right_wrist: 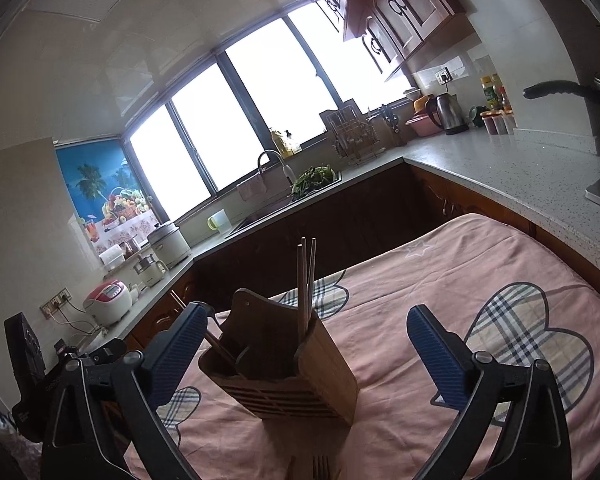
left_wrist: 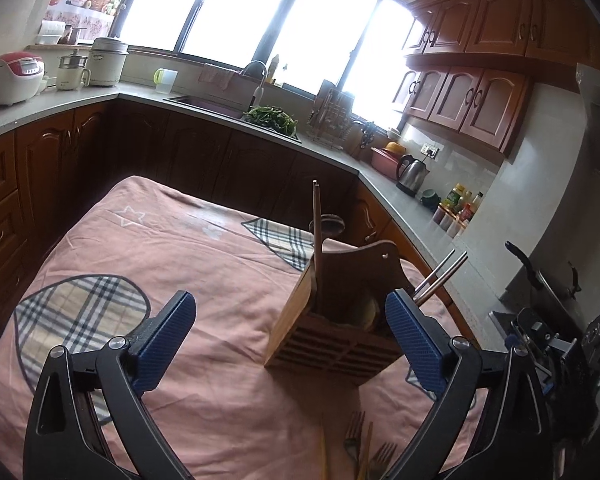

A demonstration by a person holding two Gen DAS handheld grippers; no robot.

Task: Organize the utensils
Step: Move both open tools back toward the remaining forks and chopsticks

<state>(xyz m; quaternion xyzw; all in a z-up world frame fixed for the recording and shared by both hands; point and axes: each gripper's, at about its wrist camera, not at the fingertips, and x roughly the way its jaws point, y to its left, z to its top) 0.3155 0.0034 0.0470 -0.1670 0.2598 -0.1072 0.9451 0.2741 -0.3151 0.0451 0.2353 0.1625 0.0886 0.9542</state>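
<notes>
A wooden utensil holder (left_wrist: pixel 336 320) stands on the pink-clothed table (left_wrist: pixel 204 264). It holds wooden chopsticks (left_wrist: pixel 317 232) and metal chopsticks (left_wrist: pixel 440 276). Two forks (left_wrist: pixel 364 448) and a wooden chopstick lie on the cloth in front of it. My left gripper (left_wrist: pixel 290 330) is open and empty, its jaws wide, with the holder between the right finger and the middle. In the right wrist view the holder (right_wrist: pixel 288 364) stands between the fingers of my open, empty right gripper (right_wrist: pixel 306 344). Chopsticks (right_wrist: pixel 306 284) stick up from it, and a fork tip (right_wrist: pixel 320 466) shows below.
Kitchen counters (left_wrist: pixel 404 200) wrap around the table, with a sink (left_wrist: pixel 204 104), a kettle (left_wrist: pixel 412 172), bottles (left_wrist: pixel 460 204) and a rice cooker (left_wrist: pixel 14 78). The right gripper's body (left_wrist: pixel 556 352) shows at the right of the left wrist view.
</notes>
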